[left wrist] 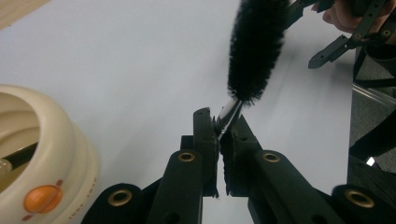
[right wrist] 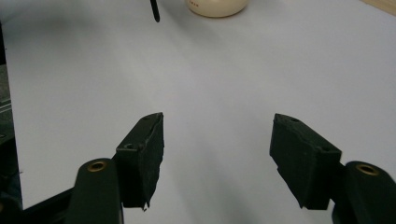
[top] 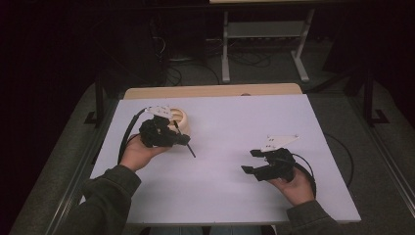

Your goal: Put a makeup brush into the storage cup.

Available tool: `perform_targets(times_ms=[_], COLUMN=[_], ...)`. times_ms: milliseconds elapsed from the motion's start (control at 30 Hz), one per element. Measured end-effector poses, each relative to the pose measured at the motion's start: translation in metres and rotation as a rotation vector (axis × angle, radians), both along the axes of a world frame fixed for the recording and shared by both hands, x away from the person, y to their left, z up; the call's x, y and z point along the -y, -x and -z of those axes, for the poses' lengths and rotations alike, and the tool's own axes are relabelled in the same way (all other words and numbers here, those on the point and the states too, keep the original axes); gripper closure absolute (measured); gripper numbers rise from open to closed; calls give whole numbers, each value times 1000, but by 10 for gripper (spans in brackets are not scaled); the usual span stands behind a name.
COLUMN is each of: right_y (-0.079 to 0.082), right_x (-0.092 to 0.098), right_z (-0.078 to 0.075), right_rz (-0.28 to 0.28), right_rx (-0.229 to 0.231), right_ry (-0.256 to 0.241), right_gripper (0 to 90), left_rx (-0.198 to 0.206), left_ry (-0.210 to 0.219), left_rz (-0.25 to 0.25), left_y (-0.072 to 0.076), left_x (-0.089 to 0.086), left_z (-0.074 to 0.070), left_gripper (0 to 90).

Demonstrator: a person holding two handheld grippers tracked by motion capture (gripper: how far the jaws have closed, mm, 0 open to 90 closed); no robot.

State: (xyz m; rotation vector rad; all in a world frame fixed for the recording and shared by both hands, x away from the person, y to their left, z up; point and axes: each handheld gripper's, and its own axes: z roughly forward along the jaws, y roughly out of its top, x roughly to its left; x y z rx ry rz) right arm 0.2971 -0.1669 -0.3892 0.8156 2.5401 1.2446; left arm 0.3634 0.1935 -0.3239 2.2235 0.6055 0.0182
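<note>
My left gripper (top: 182,139) (left wrist: 219,122) is shut on the thin stem of a black bristle brush (left wrist: 257,46) (top: 190,148), which sticks out ahead of the jaws over the white table. A cream round container (top: 178,121) (left wrist: 42,158) with an orange dot on its side stands right beside that gripper, at the table's back left. The right gripper (top: 252,161) (right wrist: 217,140) hovers low over the right half of the table, open, with nothing between its jaws. In the right gripper view the brush tip (right wrist: 154,11) and the cream container (right wrist: 217,7) lie far ahead.
The white tabletop (top: 225,142) has a wooden strip (top: 210,90) along its far edge. Beyond it stand a metal table frame (top: 264,44) and cables on a grey floor. Metal rails run along both sides of the table.
</note>
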Motion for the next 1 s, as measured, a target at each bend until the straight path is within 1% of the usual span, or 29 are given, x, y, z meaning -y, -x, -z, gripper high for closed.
perform_targets(times_ms=[67,100,167,200,367,400,533,600,833,967,1000], right_y=[0,1,0,1,0,0,1,0,1,1,0], right_x=[2,3,5,6,10,11,12,12,11,10,10], right_z=[0,0,-1,-1,0,0,-1,0,-1,-1,0], right_rz=[7,11,12,18,32,29,33,33,32,30,29], right_rx=[-3,-2,3,-2,-8,-1,0,-7,-2,-1,-2], right_ry=[2,0,-3,-4,-4,-3,-6,-5,1,3,4], right_gripper=[328,327,326,325,318,317,315,313,311,311,310], left_rx=[-2,-1,-8,-7,-8,-9,-8,-8,5,7,9], left_ry=[9,1,10,4,9,13,20,18,32,21,28], left_rz=[-8,-6,-19,-24,-45,-54,-67,-78,-116,-140,-147], left_y=[-1,-2,-3,-5,-10,-10,-15,-16,-20,-26,-27], left_x=[-1,-2,-3,-4,-9,-10,-14,-16,-23,-28,-29], left_z=[0,0,-1,-2,-6,-7,-12,-14,-23,-29,-30], left_gripper=[851,851,850,851,851,851,851,851,851,852,852])
